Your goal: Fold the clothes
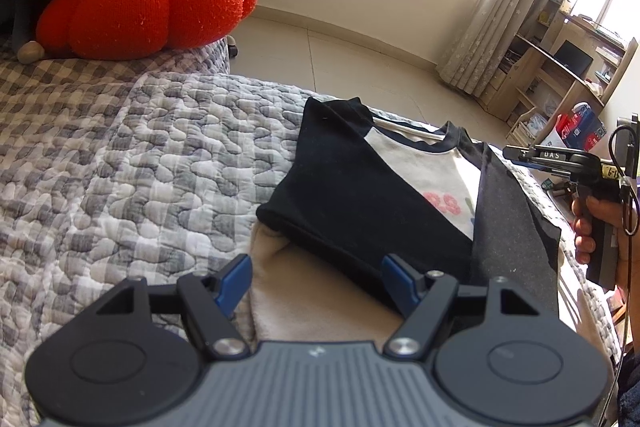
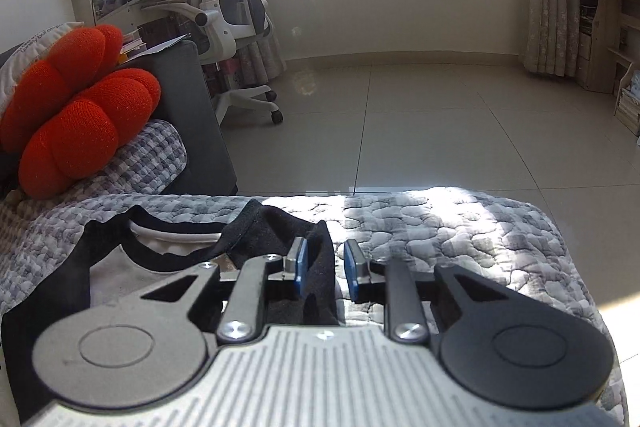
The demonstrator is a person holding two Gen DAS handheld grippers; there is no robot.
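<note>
A white T-shirt (image 1: 424, 167) with black sleeves and collar lies on the quilted bed cover (image 1: 120, 167). One black sleeve (image 1: 344, 195) is folded across its front. My left gripper (image 1: 316, 283) hangs open just above the shirt's pale lower part, its blue pads wide apart. A hand at the right edge holds my right gripper (image 1: 510, 151) over the shirt's other side. In the right wrist view, the right gripper (image 2: 325, 267) has the other black sleeve (image 2: 276, 231) standing between its pads. The cloth touches the left pad, and a gap shows beside the right pad.
A red knitted cushion (image 1: 140, 3) rests at the head of the bed. The bed's far edge (image 2: 400, 193) drops to a tiled floor (image 2: 440, 115). A white office chair (image 2: 232, 7) and wooden shelves (image 1: 560, 67) stand further off.
</note>
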